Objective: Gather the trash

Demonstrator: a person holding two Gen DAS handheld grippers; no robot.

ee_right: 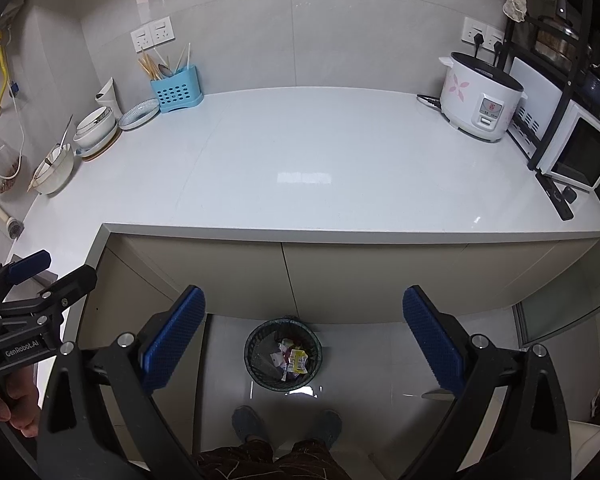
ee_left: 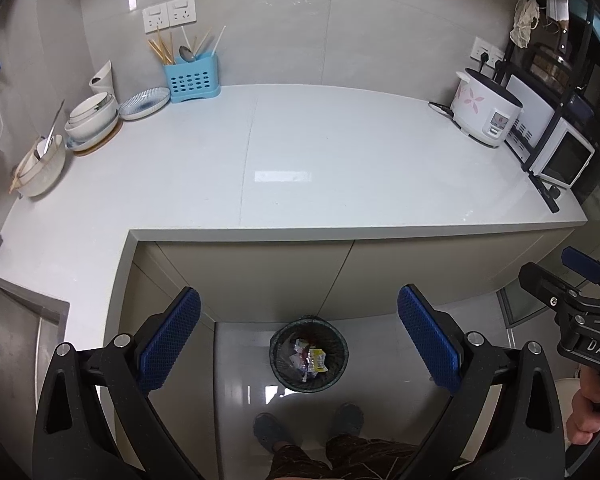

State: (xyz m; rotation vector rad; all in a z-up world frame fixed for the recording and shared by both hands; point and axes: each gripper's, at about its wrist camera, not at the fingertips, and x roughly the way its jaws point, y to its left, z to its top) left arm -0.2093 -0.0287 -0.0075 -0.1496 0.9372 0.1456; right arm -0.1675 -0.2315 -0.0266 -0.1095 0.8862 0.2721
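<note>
Both claws hang over the floor in front of the white desk [ee_left: 340, 152], each with its 2 blue-padded fingers spread wide and nothing between them. The left claw [ee_left: 299, 340] frames the bin in its own view, and the right claw [ee_right: 304, 340] does the same in its view. Each claw also shows at the edge of the other's camera, gripped by a hand: the person's right hand [ee_left: 588, 412] at the far right of the left view, the left hand [ee_right: 16, 404] at the far left of the right view.

The trash sits in a round, dark mesh bin [ee_left: 309, 354] on the glossy floor, just in front of the cabinet doors under the desk. Inside lie several crumpled wrappers [ee_left: 310, 360], white, red and yellow among them. The person's 2 grey shoes [ee_right: 246, 420] stand just behind the bin, with dark patterned trouser legs below them in frame.

The middle of the desk is bare. At its back left stand a blue cutlery holder [ee_left: 191, 78] with chopsticks and a spoon, a patterned plate [ee_left: 144, 103] leaning beside it, stacked white bowls [ee_left: 92, 118] on a wooden board, and another bowl [ee_left: 40, 170] with utensils in it. At the right stand a white rice cooker [ee_right: 480, 98] with pink flowers, plugged into the wall, and a small white oven [ee_right: 580, 152] under a black rack. A steel sink [ee_left: 16, 336] shows at the left.
</note>
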